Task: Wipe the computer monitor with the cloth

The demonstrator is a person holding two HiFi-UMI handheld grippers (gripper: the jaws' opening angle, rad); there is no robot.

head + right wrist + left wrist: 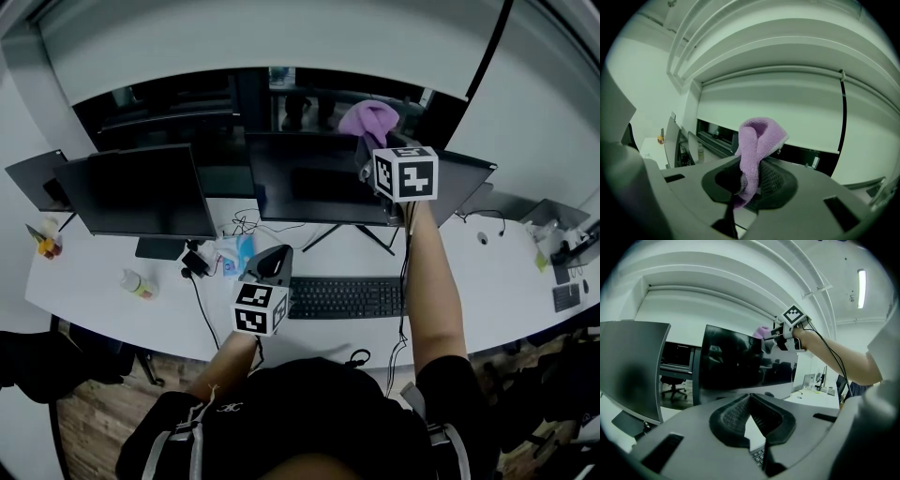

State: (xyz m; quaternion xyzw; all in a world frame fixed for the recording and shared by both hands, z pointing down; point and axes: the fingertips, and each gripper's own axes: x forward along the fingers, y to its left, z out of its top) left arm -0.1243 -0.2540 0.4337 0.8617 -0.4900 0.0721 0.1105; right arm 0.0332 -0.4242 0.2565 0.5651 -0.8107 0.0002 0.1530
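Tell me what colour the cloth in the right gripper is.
Light purple cloth, clearest in the right gripper view.

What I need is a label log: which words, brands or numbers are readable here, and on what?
None can be read.
Keyboard: key legends too small.
Bottle: label too small.
Shirt: small mark, blurred.
Cloth: no tag shows.
Left gripper, right gripper: cubes carry square patterns, no words.

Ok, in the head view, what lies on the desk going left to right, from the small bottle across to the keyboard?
small bottle → black plug → blue packet → keyboard
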